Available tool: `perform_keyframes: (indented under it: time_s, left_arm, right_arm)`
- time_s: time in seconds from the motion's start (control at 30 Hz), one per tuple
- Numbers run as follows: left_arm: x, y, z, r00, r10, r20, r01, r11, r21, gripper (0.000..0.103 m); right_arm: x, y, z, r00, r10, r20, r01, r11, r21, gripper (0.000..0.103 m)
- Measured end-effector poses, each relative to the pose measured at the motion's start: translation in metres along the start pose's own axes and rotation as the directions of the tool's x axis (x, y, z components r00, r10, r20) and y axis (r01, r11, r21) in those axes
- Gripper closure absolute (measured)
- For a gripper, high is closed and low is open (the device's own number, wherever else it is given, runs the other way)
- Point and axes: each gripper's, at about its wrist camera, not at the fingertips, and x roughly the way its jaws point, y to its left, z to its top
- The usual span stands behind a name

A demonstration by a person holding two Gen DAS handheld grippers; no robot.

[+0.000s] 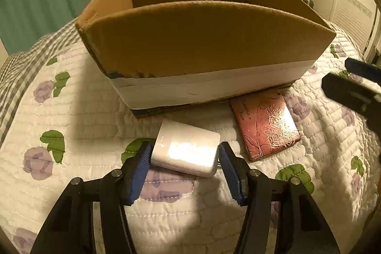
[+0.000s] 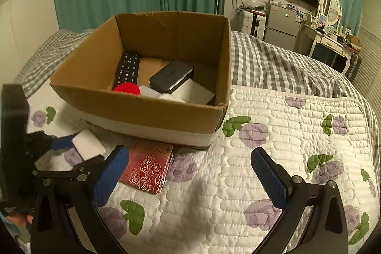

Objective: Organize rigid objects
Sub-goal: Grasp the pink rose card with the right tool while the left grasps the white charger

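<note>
Straddling white block (image 1: 187,149), left gripper (image 1: 185,154) contact unclear, right gripper (image 2: 190,173) spread, cardboard box (image 1: 204,39) contents hidden.

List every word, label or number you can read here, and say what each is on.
"Rose": handwritten on the pink tin, lower of two lines.
The line above it on the tin: too blurred to read.
Remote in the cardboard box: button markings too small.
Fridge stickers: too small.
Nothing else readable.

Dim warm light, fisheye-warped edges
</note>
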Motion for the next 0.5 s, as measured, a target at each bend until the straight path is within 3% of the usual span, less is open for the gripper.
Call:
perform_keyframes:
  time_s: [0.2,0.5]
  left_arm:
    - [-0.026,0.015,-0.005,1.000,0.012,0.029,-0.010,0.997,-0.083,0.045]
    - [-0.049,0.032,-0.013,0.992,0.106,0.063,-0.092,0.977,-0.193,0.045]
  right_arm:
    - [0.010,0.009,-0.006,1.000,-0.009,-0.018,0.009,1.000,-0.026,0.000]
    - [0.045,0.039,-0.013,0.995,0.012,-0.095,-0.014,1.000,-0.022,0.000]
